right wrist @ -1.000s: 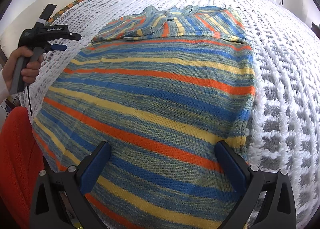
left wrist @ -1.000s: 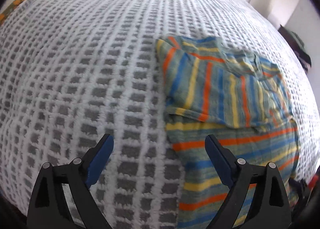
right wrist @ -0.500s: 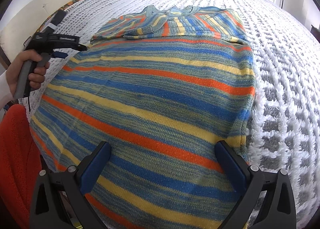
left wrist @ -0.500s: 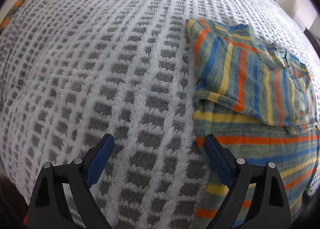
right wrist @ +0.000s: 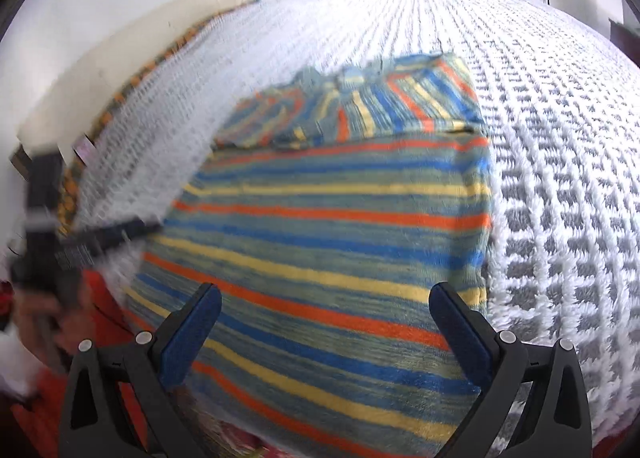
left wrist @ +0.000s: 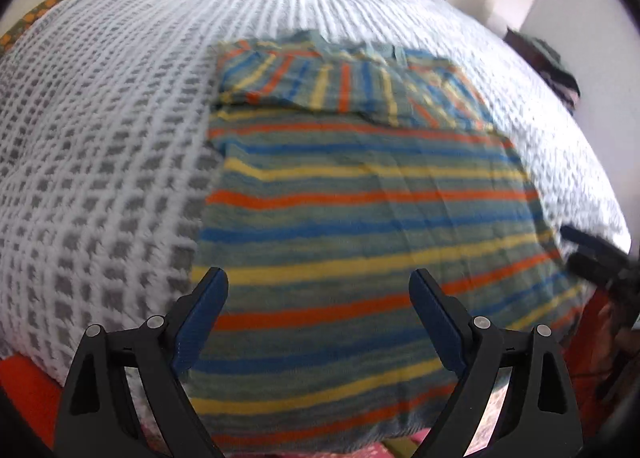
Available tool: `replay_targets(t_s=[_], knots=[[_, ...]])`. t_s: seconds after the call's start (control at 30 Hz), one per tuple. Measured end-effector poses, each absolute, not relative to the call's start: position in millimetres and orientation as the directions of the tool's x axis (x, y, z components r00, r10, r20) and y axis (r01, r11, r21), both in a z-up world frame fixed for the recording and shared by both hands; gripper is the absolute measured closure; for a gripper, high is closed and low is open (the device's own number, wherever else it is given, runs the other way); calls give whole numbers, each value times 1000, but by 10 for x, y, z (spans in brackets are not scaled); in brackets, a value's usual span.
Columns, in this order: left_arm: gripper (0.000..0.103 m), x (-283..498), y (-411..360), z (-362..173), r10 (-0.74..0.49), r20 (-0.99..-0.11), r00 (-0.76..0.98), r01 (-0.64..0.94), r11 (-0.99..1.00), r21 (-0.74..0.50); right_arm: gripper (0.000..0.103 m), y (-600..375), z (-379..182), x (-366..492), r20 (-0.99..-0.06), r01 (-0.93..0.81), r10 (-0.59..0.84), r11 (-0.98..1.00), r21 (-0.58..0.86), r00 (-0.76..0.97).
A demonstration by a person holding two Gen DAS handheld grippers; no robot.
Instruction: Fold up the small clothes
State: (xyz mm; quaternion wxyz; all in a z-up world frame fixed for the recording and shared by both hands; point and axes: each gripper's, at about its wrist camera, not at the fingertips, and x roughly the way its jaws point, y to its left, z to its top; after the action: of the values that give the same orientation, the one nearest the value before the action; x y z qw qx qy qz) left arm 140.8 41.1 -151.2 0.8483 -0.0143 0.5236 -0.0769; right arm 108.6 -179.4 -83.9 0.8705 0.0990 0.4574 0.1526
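Left wrist view: striped sweater flat on white-grey bedspread, long axis running away from camera, neckline at far end, sleeves folded across top, hem at near bed edge. Left claw spread, empty, above hem.
Right wrist view: right claw spread, empty, over sweater's near end.

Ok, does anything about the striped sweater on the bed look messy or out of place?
Nothing serious. The striped sweater lies flat on the bedspread, with its sleeves folded across the top. They overlap a bit unevenly, and the near hem hangs over the bed's edge. Both grippers, left and right, are open.
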Motion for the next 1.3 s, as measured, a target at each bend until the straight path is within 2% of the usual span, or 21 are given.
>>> replay_targets(t_s=[0.1,0.13,0.17,0.23,0.27,0.33,0.43,0.5,0.6,0.67,0.87,1.0,1.17,1.3], knots=[[14,1229,432,-1845,-27,-943,333,86,996,2,1,-1899,-982,1087,-790,-150,403,913,379,462],[14,1151,492,-1837,-50,-937,346,90,996,-20,2,-1952,-1097,1078,-824,-104,371,926,363,428],[14,1102,513,-1792,-57,-934,353,87,996,-28,7,-2039,-1216,1053,-860,-43,319,943,330,399],[14,1071,561,-1690,-3,-937,350,55,998,17,17,-2217,-1261,960,-852,18,320,933,359,415],[15,1059,589,-1628,4,-933,360,37,999,19,17,-2286,-1198,935,-834,31,338,921,389,436],[15,1023,651,-1450,-55,-908,414,13,998,-54,17,-2345,-1011,900,-816,44,323,920,390,479],[11,1035,627,-1296,-124,-872,474,37,992,-121,17,-2266,-791,865,-779,-28,369,910,414,506],[10,1058,519,-1336,-117,-871,477,80,993,-89,16,-2141,-813,867,-788,-74,398,907,414,469],[10,1073,467,-1631,-48,-914,404,95,995,-10,16,-1892,-1136,864,-865,-67,346,936,346,363],[10,1053,494,-1708,-43,-928,369,80,997,-14,16,-1865,-1309,842,-893,-53,318,946,319,317],[10,1128,637,-1467,-96,-898,429,37,995,-89,12,-1896,-1323,853,-885,-62,332,942,330,327],[10,1189,706,-1498,-90,-904,417,0,995,-100,6,-1856,-1370,878,-888,-76,327,944,321,323],[10,1161,778,-1511,-92,-904,417,-33,993,-116,5,-1780,-1322,888,-888,-98,315,949,300,336],[10,1170,782,-1350,-99,-880,464,-23,992,-123,5,-1821,-1077,840,-859,-112,289,957,267,423]])
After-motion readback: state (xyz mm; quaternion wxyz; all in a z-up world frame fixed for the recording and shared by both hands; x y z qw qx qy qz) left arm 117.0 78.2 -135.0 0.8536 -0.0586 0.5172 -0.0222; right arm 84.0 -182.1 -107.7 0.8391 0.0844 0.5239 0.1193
